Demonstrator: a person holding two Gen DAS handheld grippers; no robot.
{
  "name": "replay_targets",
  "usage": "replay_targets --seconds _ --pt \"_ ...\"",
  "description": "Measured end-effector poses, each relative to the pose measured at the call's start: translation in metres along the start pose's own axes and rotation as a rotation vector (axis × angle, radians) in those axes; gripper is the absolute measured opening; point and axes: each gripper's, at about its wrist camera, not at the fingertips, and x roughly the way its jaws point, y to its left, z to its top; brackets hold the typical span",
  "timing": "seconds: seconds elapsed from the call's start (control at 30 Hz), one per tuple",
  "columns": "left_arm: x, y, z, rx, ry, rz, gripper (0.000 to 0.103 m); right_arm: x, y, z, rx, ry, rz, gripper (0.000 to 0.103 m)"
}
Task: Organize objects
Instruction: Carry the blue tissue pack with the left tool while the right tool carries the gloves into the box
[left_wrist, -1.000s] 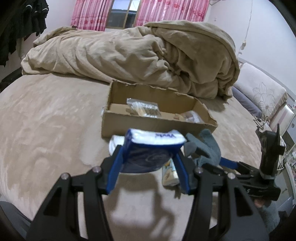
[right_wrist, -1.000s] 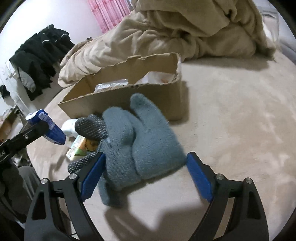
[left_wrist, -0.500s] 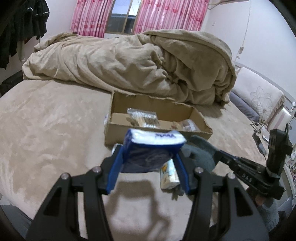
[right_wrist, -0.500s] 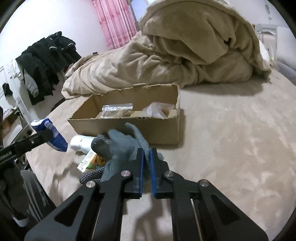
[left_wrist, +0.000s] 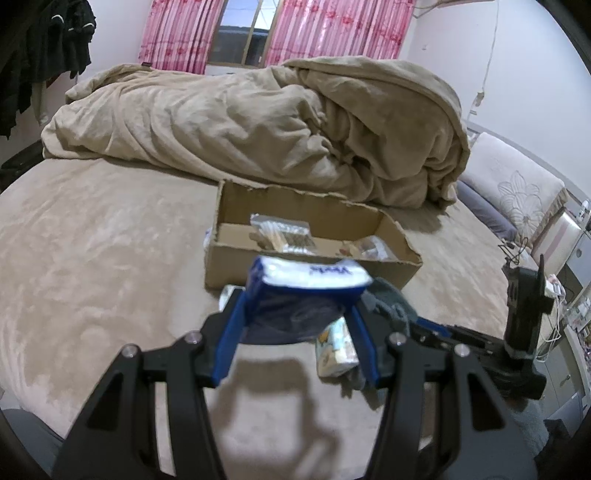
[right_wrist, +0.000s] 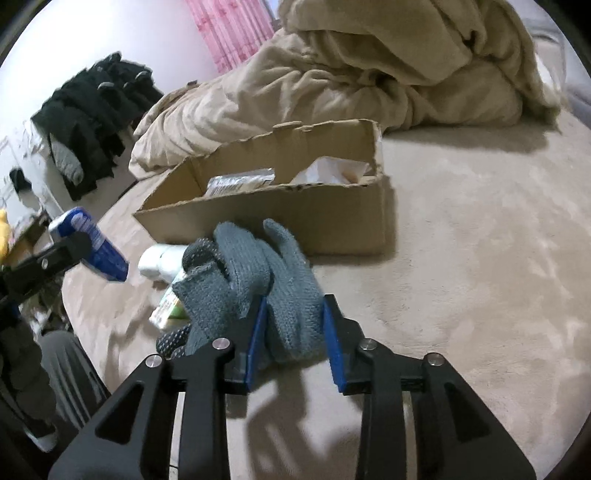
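Observation:
My left gripper is shut on a blue and white tissue pack and holds it above the bed, in front of the open cardboard box. The box holds clear plastic packets. My right gripper is shut on grey knit gloves and holds them just above the bed, near the front of the box. A white roll and a small printed carton lie on the bed to the left of the gloves. The left gripper and tissue pack show at the far left.
A heaped beige duvet lies behind the box. Beige bed cover spreads to the right of the box. Dark clothes hang at the left wall. A pillow and a bedside unit stand at the right.
My right gripper closed on the gloves and now holds them lifted nearer the box. My left gripper has kept the tissue pack and drawn back a little from the box.

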Motion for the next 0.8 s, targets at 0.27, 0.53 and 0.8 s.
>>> replay_targets --seconds 0.27,0.53,0.8 --pt "-0.011 -0.001 0.013 0.014 -0.031 -0.001 0.055 -0.046 0.039 0.021 -0.181 -0.124 -0.107 0.008" --pt "-0.023 0.000 0.038 0.041 -0.072 -0.012 0.055 -0.092 0.065 0.060 -0.280 -0.249 -0.117 0.007" --pt "-0.015 0.004 0.078 0.065 -0.101 -0.016 0.055 -0.099 0.073 0.104 -0.317 -0.334 -0.118 0.007"
